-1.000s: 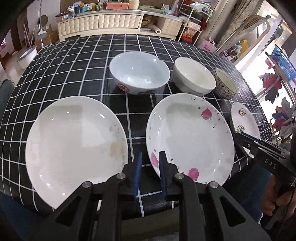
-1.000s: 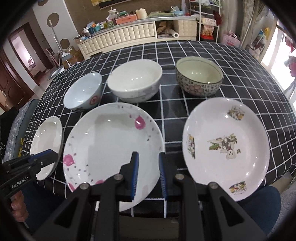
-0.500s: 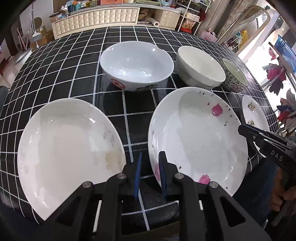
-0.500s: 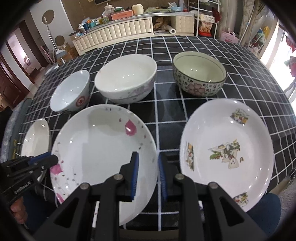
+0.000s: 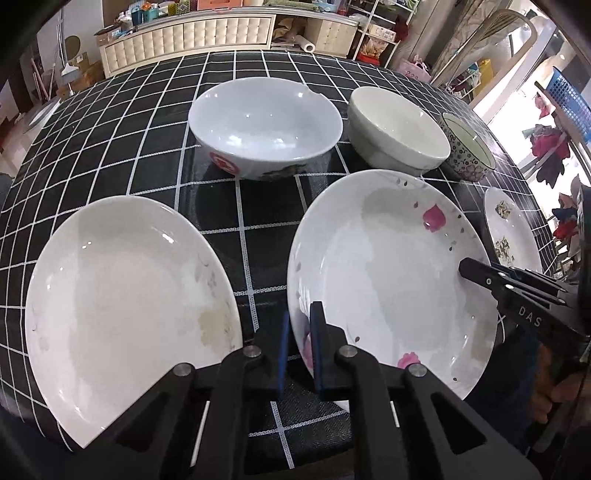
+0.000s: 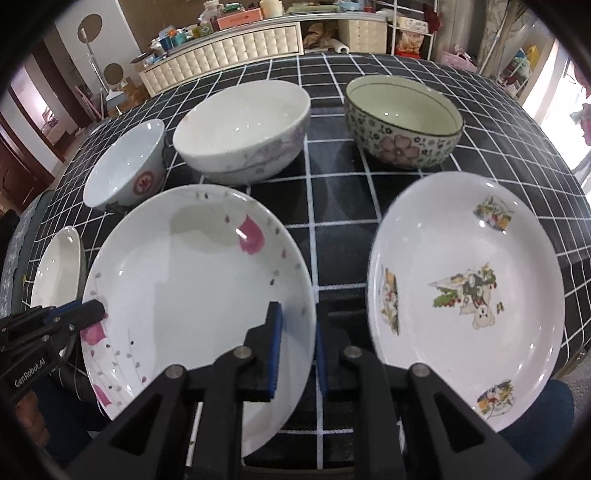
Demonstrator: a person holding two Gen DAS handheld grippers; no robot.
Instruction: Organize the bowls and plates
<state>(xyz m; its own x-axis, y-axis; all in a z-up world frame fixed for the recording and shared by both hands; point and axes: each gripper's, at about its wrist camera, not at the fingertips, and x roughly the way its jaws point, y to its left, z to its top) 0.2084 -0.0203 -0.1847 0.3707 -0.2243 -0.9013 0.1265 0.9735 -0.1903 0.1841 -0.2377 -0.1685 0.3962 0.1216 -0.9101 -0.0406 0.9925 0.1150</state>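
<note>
A pink-flower plate (image 5: 391, 280) (image 6: 192, 280) lies at the near edge of the black checked table (image 5: 110, 129). My left gripper (image 5: 299, 343) (image 6: 88, 314) is open by a narrow gap that straddles the plate's left rim. My right gripper (image 6: 297, 347) (image 5: 476, 269) is likewise open across its right rim. A plain white plate (image 5: 122, 295) lies to the left and a cartoon plate (image 6: 465, 288) to the right. Behind them stand a red-emblem bowl (image 5: 266, 122), a cream bowl (image 6: 243, 125) and a flower-patterned bowl (image 6: 402, 118).
A cream sideboard (image 5: 192, 33) with clutter on top stands beyond the table's far end. Shelves and a blue basket (image 5: 569, 96) are at the right. A hand (image 5: 554, 391) holds the right gripper's handle below the near table edge.
Both grippers have moved forward and down, from just short of the pink-flower plate to astride its left and right rims. The gaps between their fingers are about the same.
</note>
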